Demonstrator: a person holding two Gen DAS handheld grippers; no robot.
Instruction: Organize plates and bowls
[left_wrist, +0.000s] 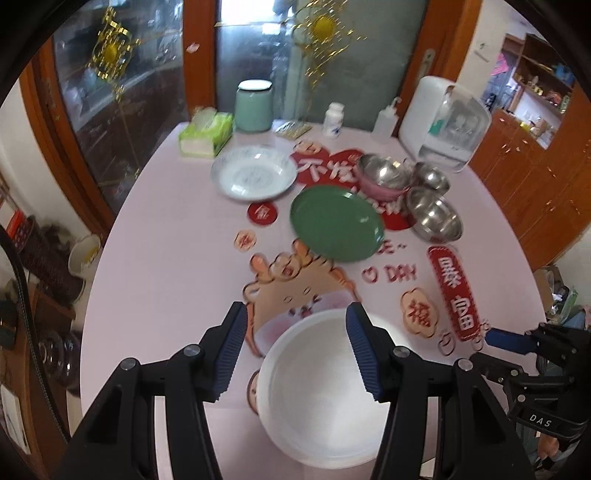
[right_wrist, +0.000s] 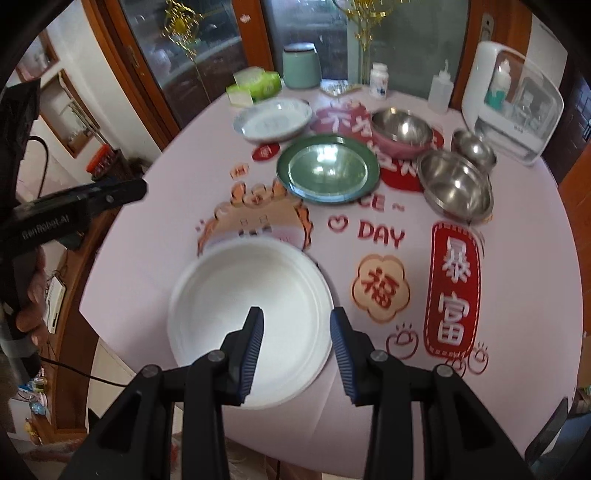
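A plain white plate (left_wrist: 314, 369) (right_wrist: 240, 288) lies on the pink tablecloth near the front edge. My left gripper (left_wrist: 295, 314) hangs open above it with nothing between the pads. My right gripper (right_wrist: 297, 314) is also open over the plate's right rim, holding nothing. Further back lie a green plate (left_wrist: 336, 221) (right_wrist: 327, 170) and a patterned white plate (left_wrist: 253, 173) (right_wrist: 273, 118). A pink bowl with a steel inside (left_wrist: 384, 173) (right_wrist: 400, 129), a large steel bowl (left_wrist: 436, 214) (right_wrist: 456, 184) and a small steel bowl (left_wrist: 430, 175) (right_wrist: 474, 146) cluster at the right.
Along the table's far edge stand a tissue pack (left_wrist: 207, 133), a mint canister (left_wrist: 255, 105), a white pill bottle (left_wrist: 334, 120), a squeeze bottle (left_wrist: 386, 122) and a white countertop appliance (left_wrist: 443, 122). Glass doors and wooden cabinets surround the round table (right_wrist: 517, 295).
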